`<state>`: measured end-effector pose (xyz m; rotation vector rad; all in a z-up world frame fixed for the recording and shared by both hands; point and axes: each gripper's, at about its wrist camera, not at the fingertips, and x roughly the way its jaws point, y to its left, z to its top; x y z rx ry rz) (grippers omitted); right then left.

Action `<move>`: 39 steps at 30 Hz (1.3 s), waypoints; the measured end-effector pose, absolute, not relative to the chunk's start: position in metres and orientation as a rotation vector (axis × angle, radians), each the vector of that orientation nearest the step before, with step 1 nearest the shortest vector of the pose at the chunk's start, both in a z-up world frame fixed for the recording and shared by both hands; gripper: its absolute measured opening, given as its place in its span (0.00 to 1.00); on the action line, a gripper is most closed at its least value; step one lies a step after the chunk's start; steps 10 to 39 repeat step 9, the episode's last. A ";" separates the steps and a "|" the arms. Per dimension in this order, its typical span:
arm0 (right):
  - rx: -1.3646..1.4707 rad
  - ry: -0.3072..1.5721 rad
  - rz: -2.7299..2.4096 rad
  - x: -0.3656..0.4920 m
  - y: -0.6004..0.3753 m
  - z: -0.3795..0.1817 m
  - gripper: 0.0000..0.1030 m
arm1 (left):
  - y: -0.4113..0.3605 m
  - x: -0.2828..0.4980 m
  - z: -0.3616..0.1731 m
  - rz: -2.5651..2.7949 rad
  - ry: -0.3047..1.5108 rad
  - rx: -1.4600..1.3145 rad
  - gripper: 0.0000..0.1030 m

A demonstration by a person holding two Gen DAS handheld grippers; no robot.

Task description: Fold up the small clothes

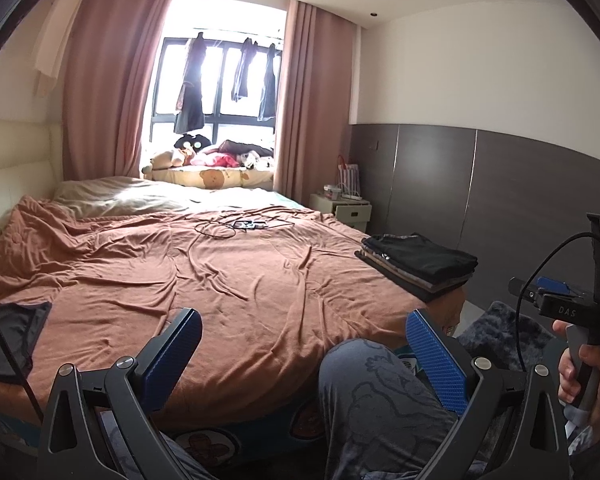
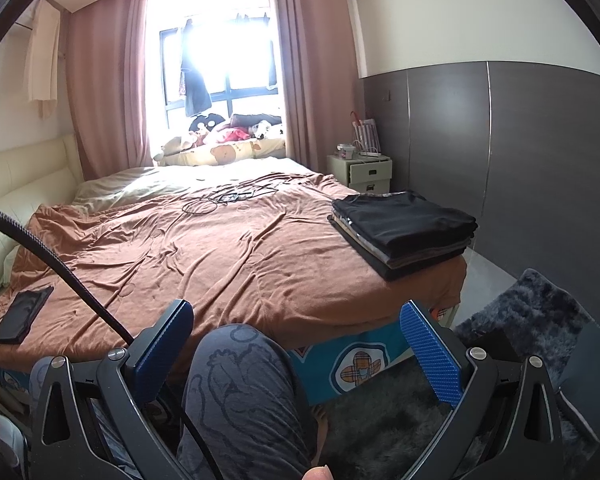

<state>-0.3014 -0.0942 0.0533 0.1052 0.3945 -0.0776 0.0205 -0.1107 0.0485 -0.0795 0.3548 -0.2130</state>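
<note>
A stack of folded clothes [image 1: 418,266] [image 2: 404,230], black on top, sits at the bed's right near corner. One small dark folded garment [image 1: 12,336] [image 2: 22,316] lies flat at the bed's left near edge. My left gripper [image 1: 306,336] is open, held low before the bed with nothing between its blue pads. My right gripper [image 2: 298,330] is open too and empty, above a knee in patterned grey trousers [image 2: 244,392]. In the left wrist view the right gripper's body [image 1: 592,304] shows at the far right, held by a hand [image 1: 588,380].
The brown quilt [image 1: 220,280] covers the bed, with black cables [image 1: 228,227] lying near its middle. A bedside cabinet [image 2: 366,172] stands at the far right. A dark shaggy rug [image 2: 532,316] lies on the floor to the right. Soft toys [image 1: 204,156] sit under the window.
</note>
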 end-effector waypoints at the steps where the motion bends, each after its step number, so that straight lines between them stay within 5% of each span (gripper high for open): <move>1: 0.104 0.395 -0.078 -0.301 -0.094 0.053 1.00 | -0.112 0.020 0.048 -0.214 0.357 -0.076 1.00; 39: 0.107 0.396 -0.084 -0.301 -0.095 0.054 1.00 | -0.112 0.019 0.042 -0.213 0.376 -0.070 1.00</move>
